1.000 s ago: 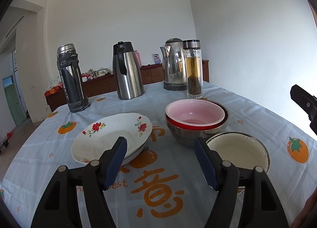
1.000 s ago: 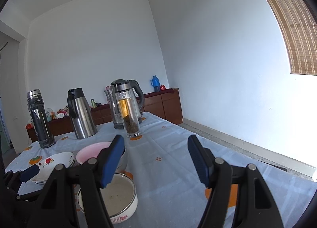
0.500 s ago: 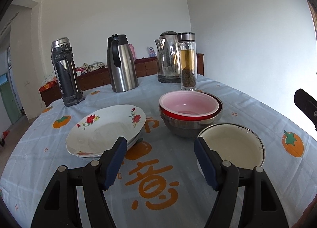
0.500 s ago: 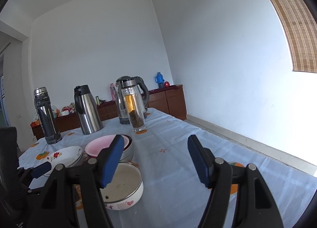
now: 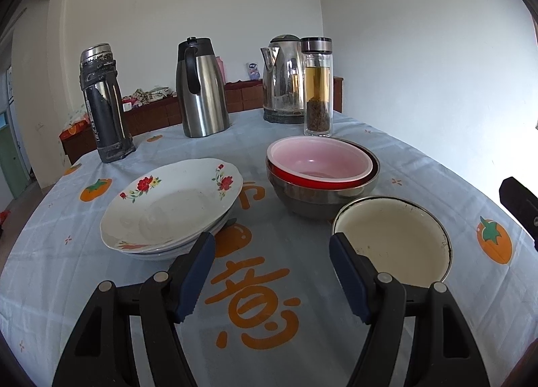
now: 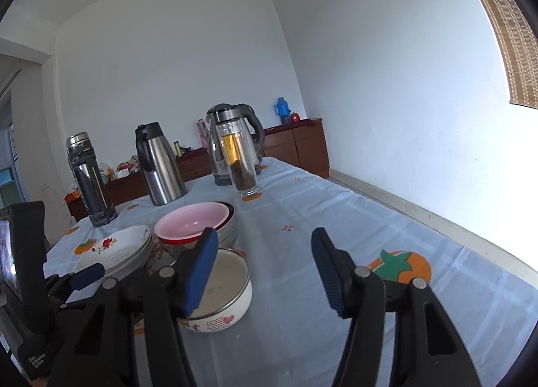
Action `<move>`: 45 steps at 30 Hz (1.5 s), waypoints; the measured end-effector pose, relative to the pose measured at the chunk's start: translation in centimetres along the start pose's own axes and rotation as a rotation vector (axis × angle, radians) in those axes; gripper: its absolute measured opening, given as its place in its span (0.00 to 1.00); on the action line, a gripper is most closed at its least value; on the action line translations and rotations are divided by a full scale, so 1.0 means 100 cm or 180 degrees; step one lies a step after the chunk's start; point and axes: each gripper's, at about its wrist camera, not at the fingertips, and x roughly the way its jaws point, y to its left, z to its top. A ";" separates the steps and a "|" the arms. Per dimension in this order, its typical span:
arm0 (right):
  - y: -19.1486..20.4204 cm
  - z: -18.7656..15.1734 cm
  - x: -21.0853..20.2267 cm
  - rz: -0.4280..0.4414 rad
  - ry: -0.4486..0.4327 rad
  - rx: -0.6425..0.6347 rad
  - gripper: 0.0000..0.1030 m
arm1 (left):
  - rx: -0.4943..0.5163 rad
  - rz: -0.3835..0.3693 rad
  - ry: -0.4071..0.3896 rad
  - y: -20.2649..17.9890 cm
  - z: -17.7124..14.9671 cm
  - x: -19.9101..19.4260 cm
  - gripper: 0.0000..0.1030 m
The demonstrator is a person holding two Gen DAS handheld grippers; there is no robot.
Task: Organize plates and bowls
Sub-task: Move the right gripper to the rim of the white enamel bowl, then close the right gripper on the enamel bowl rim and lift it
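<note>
I am watching my right tool [image 6: 262,269] closing on nothing beside the round cream enamel bowl [image 6: 223,289]; my left tool [image 5: 270,272] is hanging spread before glossy floral plates [image 5: 171,205].

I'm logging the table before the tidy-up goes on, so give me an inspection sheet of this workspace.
Surface: table under a pale blue cloth with orange fruit prints.
Job's things: floral plates stacked; pink bowl nested in a red bowl inside a steel bowl; enamel bowl apart, upright.
Clutter: dark flask, steel carafe, kettle, tea bottle.
Grippers: left gripper open, empty; right gripper jaws closing, nothing between them.
Cables: nothing seen.
Surroundings: white walls, wooden sideboard, bamboo blind.
</note>
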 end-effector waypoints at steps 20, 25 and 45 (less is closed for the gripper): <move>-0.007 -0.010 0.053 0.0424 0.0907 0.0169 0.37 | -0.0047 -0.0367 0.0339 -0.021 0.011 0.024 0.70; -0.009 -0.013 0.061 0.0483 0.1042 0.0258 0.28 | -0.0008 -0.0323 0.0428 -0.028 0.010 0.032 0.70; 0.002 -0.017 0.073 0.0536 0.1211 0.0247 0.16 | -0.0056 -0.0406 0.0621 -0.027 0.007 0.051 0.22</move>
